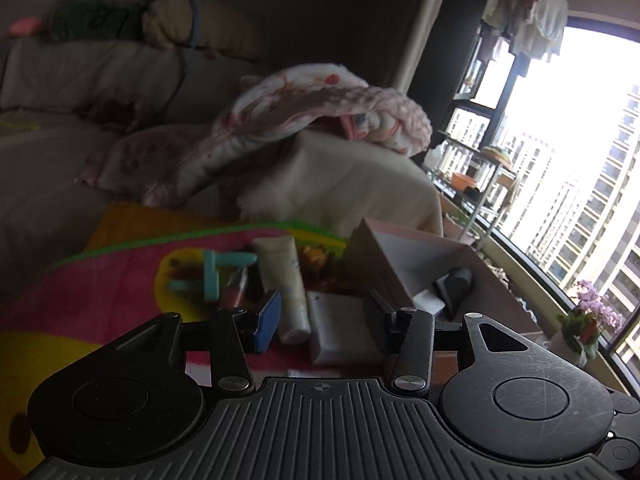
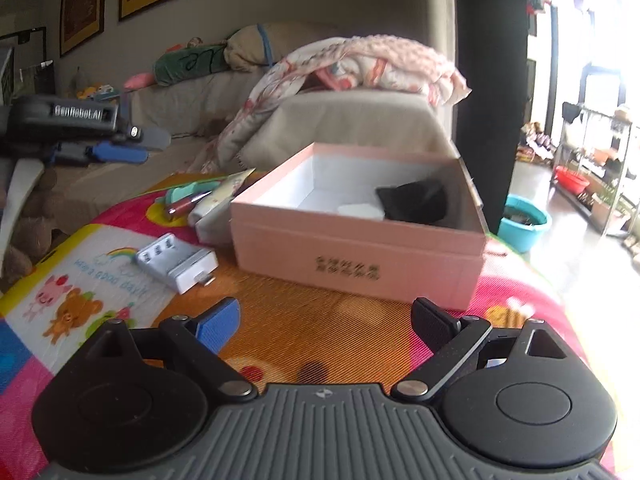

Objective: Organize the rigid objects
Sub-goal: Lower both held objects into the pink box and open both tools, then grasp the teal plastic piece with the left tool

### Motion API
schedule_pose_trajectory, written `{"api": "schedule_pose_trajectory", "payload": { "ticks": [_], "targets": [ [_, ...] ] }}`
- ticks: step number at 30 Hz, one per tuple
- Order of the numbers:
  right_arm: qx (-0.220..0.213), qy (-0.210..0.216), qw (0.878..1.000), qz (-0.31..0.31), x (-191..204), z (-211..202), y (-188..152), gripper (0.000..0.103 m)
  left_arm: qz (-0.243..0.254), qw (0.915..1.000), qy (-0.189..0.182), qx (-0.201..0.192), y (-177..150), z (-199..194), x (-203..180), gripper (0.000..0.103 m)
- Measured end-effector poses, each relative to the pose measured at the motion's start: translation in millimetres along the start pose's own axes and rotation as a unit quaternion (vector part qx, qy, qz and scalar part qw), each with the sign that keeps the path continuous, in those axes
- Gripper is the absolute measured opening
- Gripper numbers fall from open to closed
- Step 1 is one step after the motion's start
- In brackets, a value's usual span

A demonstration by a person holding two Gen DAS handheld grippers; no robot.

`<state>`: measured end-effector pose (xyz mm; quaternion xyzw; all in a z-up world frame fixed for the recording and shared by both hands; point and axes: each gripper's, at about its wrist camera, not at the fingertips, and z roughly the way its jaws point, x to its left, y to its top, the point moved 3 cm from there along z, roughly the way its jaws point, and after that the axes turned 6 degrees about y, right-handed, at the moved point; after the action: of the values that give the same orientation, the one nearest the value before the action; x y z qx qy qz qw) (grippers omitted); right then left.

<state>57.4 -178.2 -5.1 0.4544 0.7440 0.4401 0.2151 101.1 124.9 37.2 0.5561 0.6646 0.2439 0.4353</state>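
A pink box (image 2: 360, 256) stands open on the colourful mat (image 2: 304, 332), holding a black object (image 2: 416, 200) and a small white piece (image 2: 360, 212). My right gripper (image 2: 324, 316) hovers wide open just in front of the box, with nothing between its fingers. A white charger (image 2: 172, 260) lies to its left. My left gripper (image 1: 320, 312) is open above a cream tube (image 1: 284, 280) and a white block (image 1: 340, 328), touching neither. A teal item (image 1: 216, 276) and a red pen (image 1: 236, 292) lie beyond. The pink box (image 1: 400, 248) is to its right. In the right wrist view the left gripper (image 2: 140, 146) hangs in the air, empty.
A beige sofa (image 2: 352, 120) draped with a pink blanket (image 2: 360, 64) rises behind the mat. A flower pot (image 1: 584, 324) stands by the window at the right. On the floor to the right are a teal basin (image 2: 524, 224) and a metal rack (image 2: 600, 152).
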Motion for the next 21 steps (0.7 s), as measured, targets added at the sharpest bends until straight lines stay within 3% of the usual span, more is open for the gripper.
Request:
{"api": "schedule_pose_trajectory", "payload": {
  "ticks": [4,12,17,21],
  "targets": [
    [0.014,0.001,1.0,-0.006,6.7,10.9,-4.2,0.093,-0.001,0.9995,0.004,0.032,-17.4,12.0,8.0,0.051],
    [0.022,0.0,1.0,0.005,4.9,11.6,-6.4,0.093,0.029,0.9992,0.028,0.004,-10.9,23.6,-8.3,0.051],
    [0.024,-0.003,1.0,0.008,4.3,12.2,-7.0,0.093,0.027,0.9979,0.058,-0.007,0.6,36.3,-5.2,0.051],
    [0.029,-0.004,1.0,0.006,5.0,13.3,-7.3,0.093,0.029,0.9928,0.114,-0.026,11.2,45.4,8.9,0.051]
  ]
}}
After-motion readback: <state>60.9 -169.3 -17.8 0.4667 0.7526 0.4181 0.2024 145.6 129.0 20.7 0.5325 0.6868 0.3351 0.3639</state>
